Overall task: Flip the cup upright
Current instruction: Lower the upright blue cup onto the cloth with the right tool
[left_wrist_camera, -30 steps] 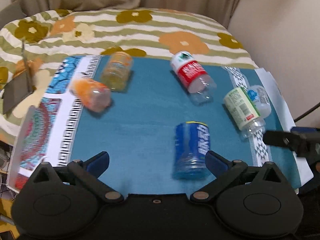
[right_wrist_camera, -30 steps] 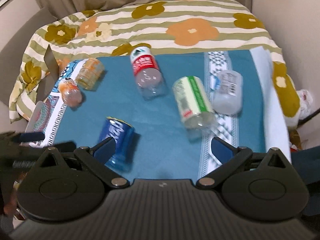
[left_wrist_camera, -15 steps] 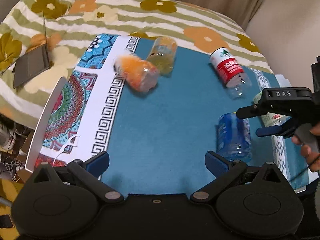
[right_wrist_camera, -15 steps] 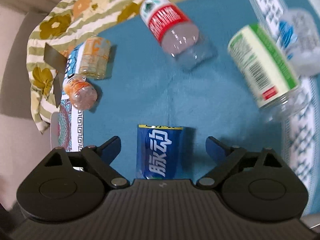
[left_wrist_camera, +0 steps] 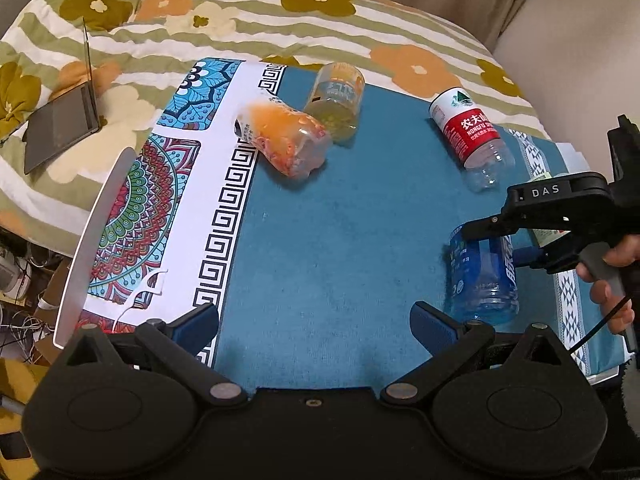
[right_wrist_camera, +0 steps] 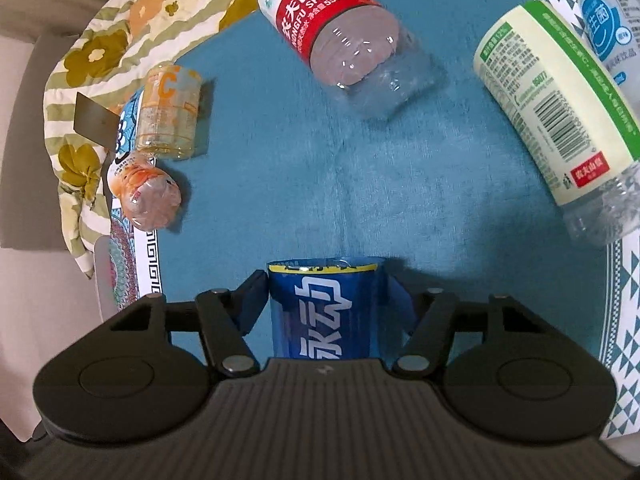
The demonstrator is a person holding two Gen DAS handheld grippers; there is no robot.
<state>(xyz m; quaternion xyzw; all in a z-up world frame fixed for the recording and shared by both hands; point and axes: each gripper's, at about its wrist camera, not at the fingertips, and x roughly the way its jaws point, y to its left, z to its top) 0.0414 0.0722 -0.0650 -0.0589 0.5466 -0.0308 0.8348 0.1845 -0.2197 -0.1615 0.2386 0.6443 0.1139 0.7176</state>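
A blue cut-bottle cup (right_wrist_camera: 322, 312) with white characters lies on its side on the teal cloth (right_wrist_camera: 288, 184). My right gripper (right_wrist_camera: 323, 300) has closed on it, one blue pad on each side of its body. In the left wrist view the same cup (left_wrist_camera: 482, 276) lies at the right with the right gripper (left_wrist_camera: 520, 236) clamped over it from above. My left gripper (left_wrist_camera: 316, 320) is open and empty, hovering over the cloth near its front edge.
Other cut-bottle cups lie on their sides: an orange one (left_wrist_camera: 286, 142), a yellow one (left_wrist_camera: 338, 98), a red-label one (left_wrist_camera: 472, 136), a green-label one (right_wrist_camera: 560, 112) and a pale blue-label one (right_wrist_camera: 612, 24). A patterned mat (left_wrist_camera: 160, 200) and a floral bedspread (left_wrist_camera: 240, 20) surround the cloth.
My right gripper came down over the blue cup and its jaws closed from wide open onto the cup's sides. The left gripper swung left and stayed open.
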